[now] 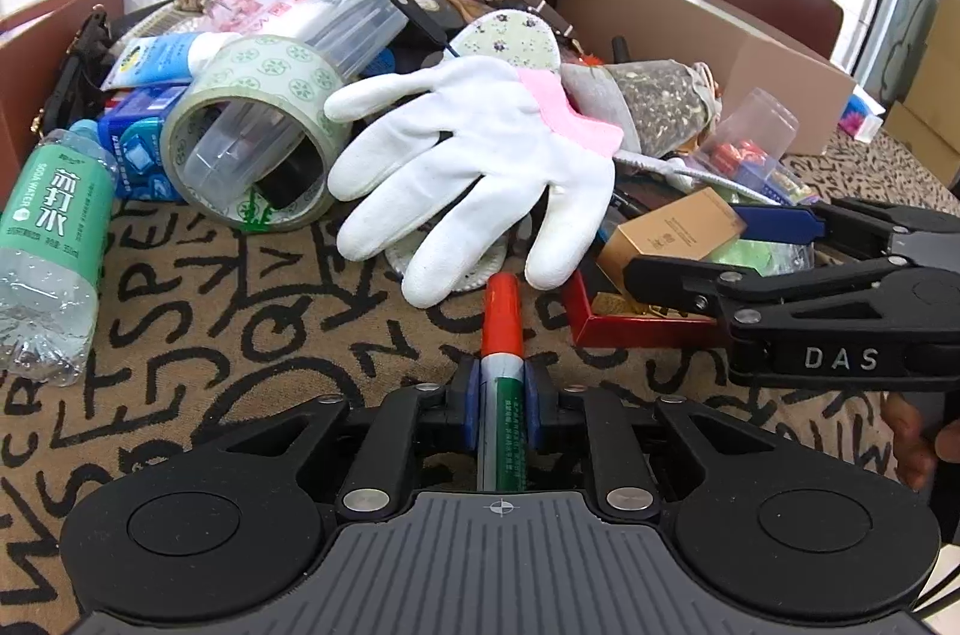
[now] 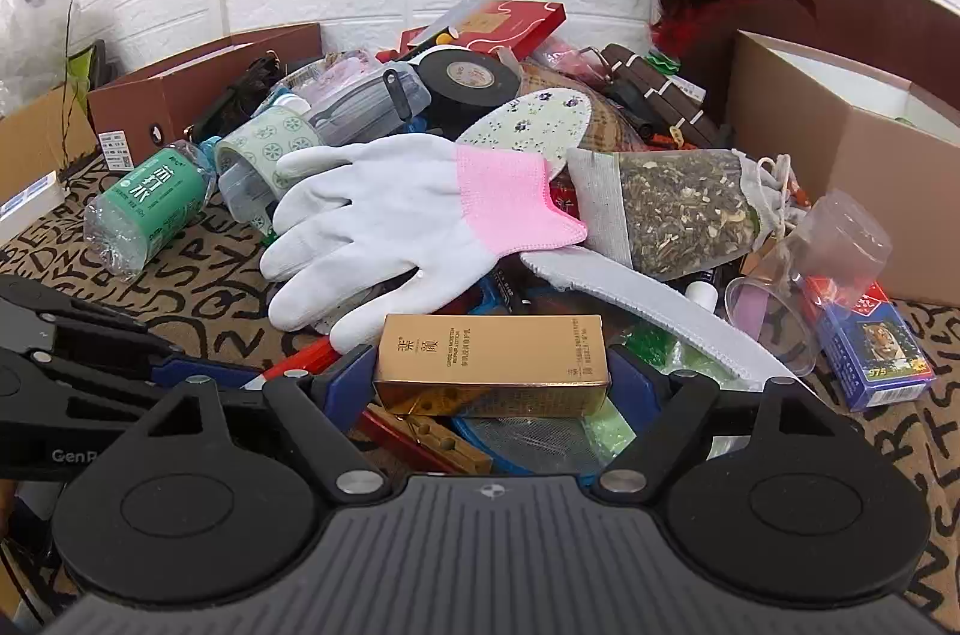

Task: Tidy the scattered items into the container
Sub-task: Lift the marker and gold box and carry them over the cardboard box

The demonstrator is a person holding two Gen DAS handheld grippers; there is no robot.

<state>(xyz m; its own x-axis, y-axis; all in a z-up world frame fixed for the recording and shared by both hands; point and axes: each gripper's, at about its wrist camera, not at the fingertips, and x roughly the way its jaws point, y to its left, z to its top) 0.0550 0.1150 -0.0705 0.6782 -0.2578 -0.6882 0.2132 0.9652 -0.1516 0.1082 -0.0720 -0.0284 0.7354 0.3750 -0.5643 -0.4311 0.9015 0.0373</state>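
Note:
My left gripper (image 1: 503, 383) is shut on a marker (image 1: 503, 329) with a red cap and green-white barrel, just in front of a white glove with a pink cuff (image 1: 474, 167). My right gripper (image 2: 492, 371) has its blue pads at both ends of a gold carton (image 2: 492, 356) and is shut on it; the same gripper and carton (image 1: 672, 230) show at the right of the left wrist view. The glove (image 2: 396, 221) lies on a pile of scattered items. A brown cardboard box (image 2: 840, 137) stands open at the right.
The pile holds a tape roll (image 1: 258, 137), a green-label water bottle (image 1: 48, 239), a herb sachet (image 2: 684, 209), a floral insole (image 2: 534, 122), a card pack (image 2: 876, 353) and a clear cup (image 2: 810, 269). A second brown box (image 2: 180, 95) stands back left. A lettered mat (image 1: 240, 323) covers the table.

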